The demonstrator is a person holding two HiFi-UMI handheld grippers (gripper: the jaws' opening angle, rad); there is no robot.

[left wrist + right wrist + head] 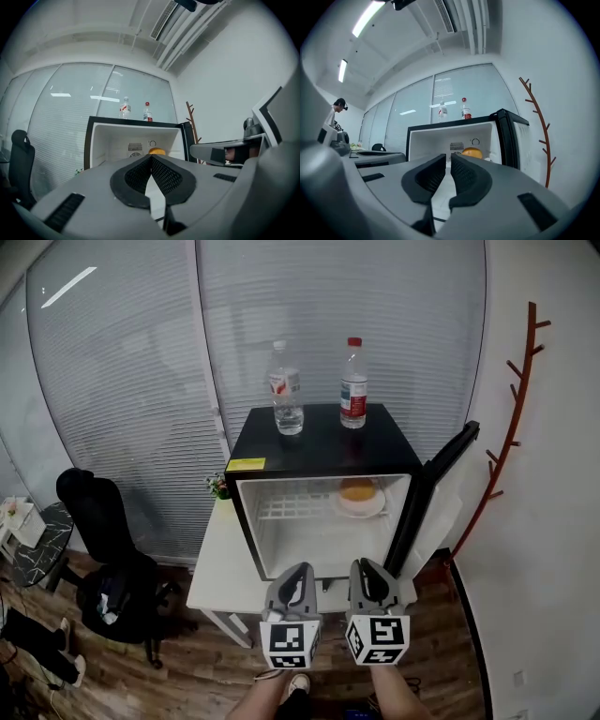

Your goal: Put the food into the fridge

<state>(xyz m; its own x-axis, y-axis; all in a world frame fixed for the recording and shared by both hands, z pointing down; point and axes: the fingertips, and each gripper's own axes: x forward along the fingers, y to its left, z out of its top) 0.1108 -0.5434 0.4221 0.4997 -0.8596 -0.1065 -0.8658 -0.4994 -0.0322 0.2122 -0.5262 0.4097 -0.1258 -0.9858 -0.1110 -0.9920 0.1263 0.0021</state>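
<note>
- Pressing together at their tips, the jaws of the left gripper (151, 158) are seen with nothing caught between them.
- A narrow slit is left between the jaws of the right gripper (448, 155), and nothing is pinched there either.
- Both grippers are held side by side, close together, low in the head view. They are in front of the fridge (319, 442) and pointed at its open compartment.
- The food (357, 489), a round orange piece, is found inside the fridge on a white plate (377, 509). The plate is set on the wire shelf (286, 508), toward the right side of the compartment.
- The fridge door (442, 474) is swung wide open to the right.
- A yellow label (246, 464) is stuck at the front left corner of the fridge's black top.
- Two plastic bottles are stood upright on that top, apart from each other. The left bottle (285, 390) is set slightly nearer the front than the red-capped bottle (353, 385).
- The fridge is carried by a white desk (217, 573), and a small plant (218, 486) is tucked just beside the fridge's left wall.
- A black office chair (98, 512) is placed on the wooden floor (187, 671) left of the desk.
- A red branch-shaped coat rack (511, 418) is set against the wall on the right.
- A person (337, 110) is glimpsed at the far left edge of the right gripper view.
</note>
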